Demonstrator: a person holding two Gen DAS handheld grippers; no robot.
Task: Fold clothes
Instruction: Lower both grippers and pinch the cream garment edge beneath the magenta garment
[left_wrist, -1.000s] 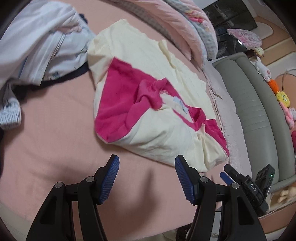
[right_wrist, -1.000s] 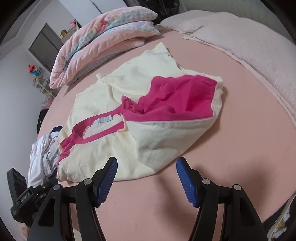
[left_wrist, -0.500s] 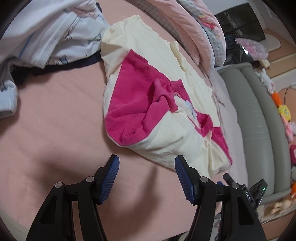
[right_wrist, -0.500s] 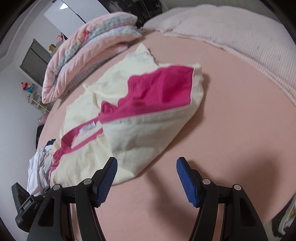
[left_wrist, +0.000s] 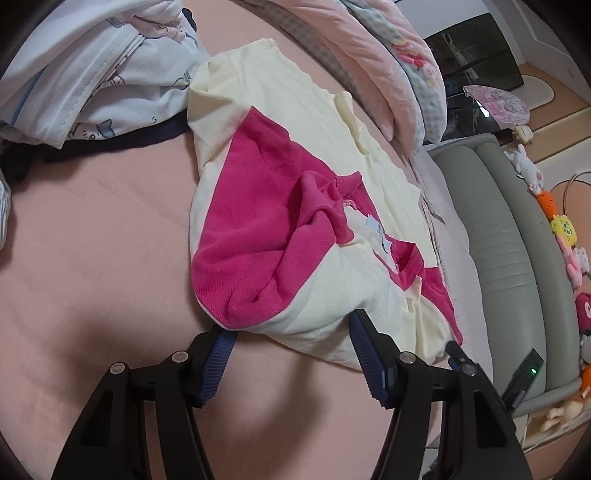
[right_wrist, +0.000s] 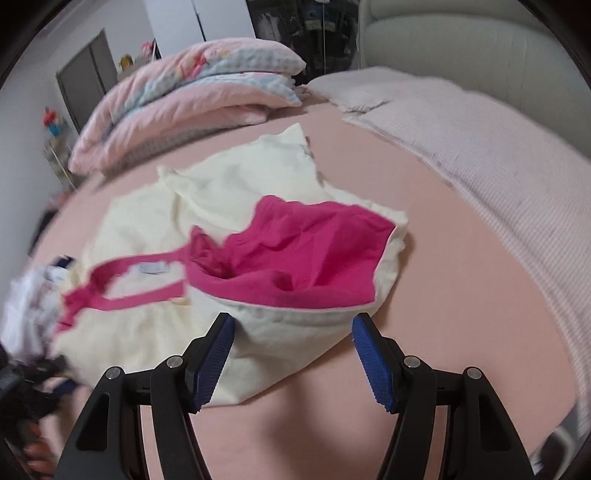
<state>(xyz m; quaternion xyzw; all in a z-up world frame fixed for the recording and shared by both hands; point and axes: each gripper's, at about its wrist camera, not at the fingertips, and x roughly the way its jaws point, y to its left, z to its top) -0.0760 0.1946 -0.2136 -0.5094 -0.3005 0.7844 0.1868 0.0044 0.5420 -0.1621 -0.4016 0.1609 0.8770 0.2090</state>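
Observation:
A cream shirt with pink sleeves and a pink collar (left_wrist: 295, 229) lies crumpled on the pink bed sheet (left_wrist: 92, 240), one pink sleeve folded over its middle. In the left wrist view my left gripper (left_wrist: 291, 326) is open, and the shirt's near edge lies between and partly over its blue fingertips (left_wrist: 218, 354). In the right wrist view the same shirt (right_wrist: 295, 240) bulges in a rounded cream fold between the tips of my right gripper (right_wrist: 292, 321). That gripper is open too, its pads apart from the cloth's sides.
A heap of white printed and dark clothes (left_wrist: 92, 66) lies at the far left. A folded pink and checked quilt (right_wrist: 192, 92) lies behind the shirt, a pale ribbed blanket (right_wrist: 461, 147) at the right. The grey padded bed edge (left_wrist: 498, 221) carries plush toys (left_wrist: 561, 229).
Both grippers have come up to the shirt. Its near edge, earlier well ahead of the fingertips, now sits between them. The right view has swung and rolled.

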